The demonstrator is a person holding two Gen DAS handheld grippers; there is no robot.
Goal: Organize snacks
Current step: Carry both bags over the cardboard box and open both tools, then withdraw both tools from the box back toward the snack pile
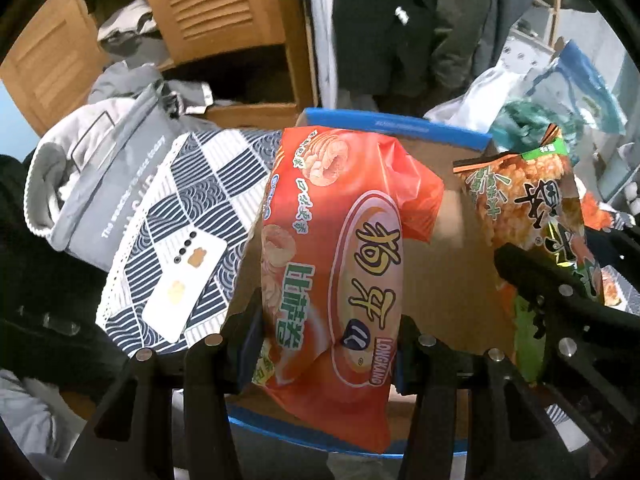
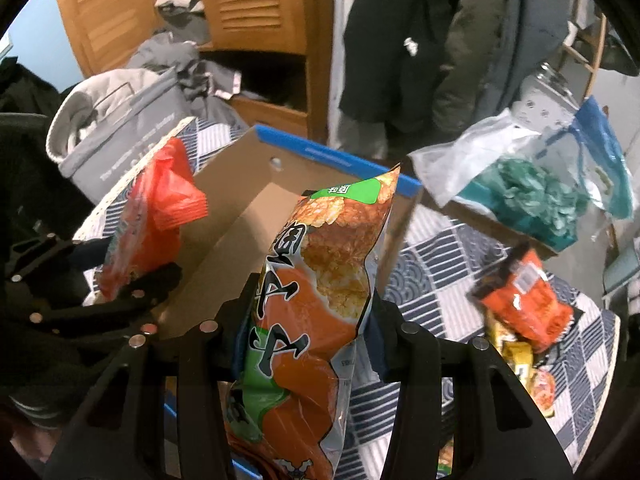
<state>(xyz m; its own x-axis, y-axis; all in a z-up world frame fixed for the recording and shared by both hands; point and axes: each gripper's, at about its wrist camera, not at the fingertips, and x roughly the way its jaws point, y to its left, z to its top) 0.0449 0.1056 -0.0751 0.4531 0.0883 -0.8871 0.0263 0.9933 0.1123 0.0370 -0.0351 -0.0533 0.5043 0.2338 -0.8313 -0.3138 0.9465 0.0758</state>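
The left gripper (image 1: 328,344) has its jaws clamped on a red bag (image 1: 332,248), the right gripper (image 2: 308,332) on a green-orange bag (image 2: 316,280). Both bags hang over the open box (image 1: 452,264), which seems to sit on the checked bed. Lower each bag well inside the walls before releasing, side by side.

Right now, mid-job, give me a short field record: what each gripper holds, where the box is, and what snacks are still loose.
left gripper: shut on the red snack bag, held above the box
right gripper: shut on the orange-green snack bag, also over the box
cardboard box: open, blue-edged, on the patterned cloth; interior seems empty where visible
loose snacks: small pile on the cloth, right of the box
phone: lying on the cloth, left of the box
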